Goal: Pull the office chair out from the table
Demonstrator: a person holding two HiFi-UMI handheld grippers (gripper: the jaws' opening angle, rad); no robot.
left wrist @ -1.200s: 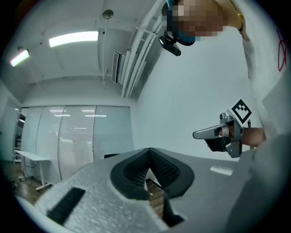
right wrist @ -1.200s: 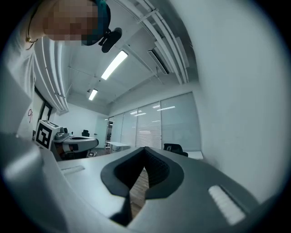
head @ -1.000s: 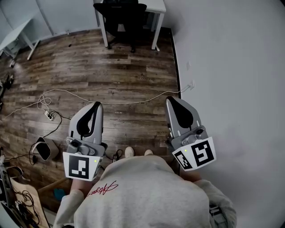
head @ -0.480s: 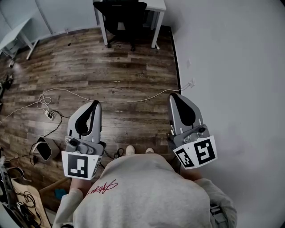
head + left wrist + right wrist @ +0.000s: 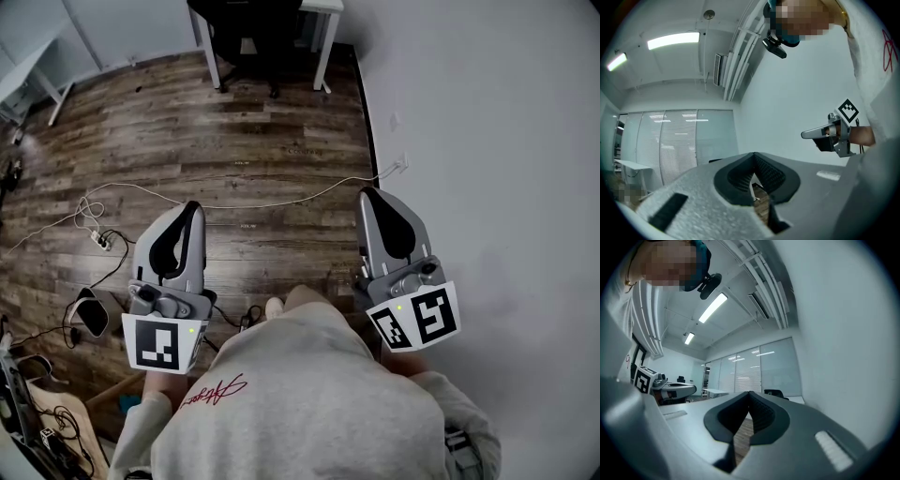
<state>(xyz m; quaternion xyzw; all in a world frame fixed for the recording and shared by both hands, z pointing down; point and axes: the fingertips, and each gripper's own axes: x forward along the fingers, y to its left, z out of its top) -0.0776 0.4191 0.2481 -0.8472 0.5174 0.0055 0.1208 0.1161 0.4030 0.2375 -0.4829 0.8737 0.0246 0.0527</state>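
The black office chair [image 5: 246,28] stands tucked under the white table [image 5: 323,37] at the far end of the room, top of the head view. It also shows small in the right gripper view as the chair [image 5: 774,393]. My left gripper [image 5: 191,212] and right gripper [image 5: 372,199] are held out in front of the person's chest, far from the chair. Both are shut with nothing between their jaws. The left gripper view shows its shut gripper [image 5: 753,157] and the right gripper [image 5: 806,134] off to its right; the right gripper view shows its own shut gripper [image 5: 749,395].
Wood floor lies between me and the chair, with a white cable [image 5: 253,205] running across it to a wall socket [image 5: 404,164]. A power strip [image 5: 101,243] and a small white device [image 5: 87,313] lie at left. A white wall [image 5: 487,141] runs along the right. Another white desk [image 5: 28,80] stands far left.
The head view has shifted forward a little, so the chair and table sit higher in the frame. Both grippers have stayed shut in much the same place in front of the body.
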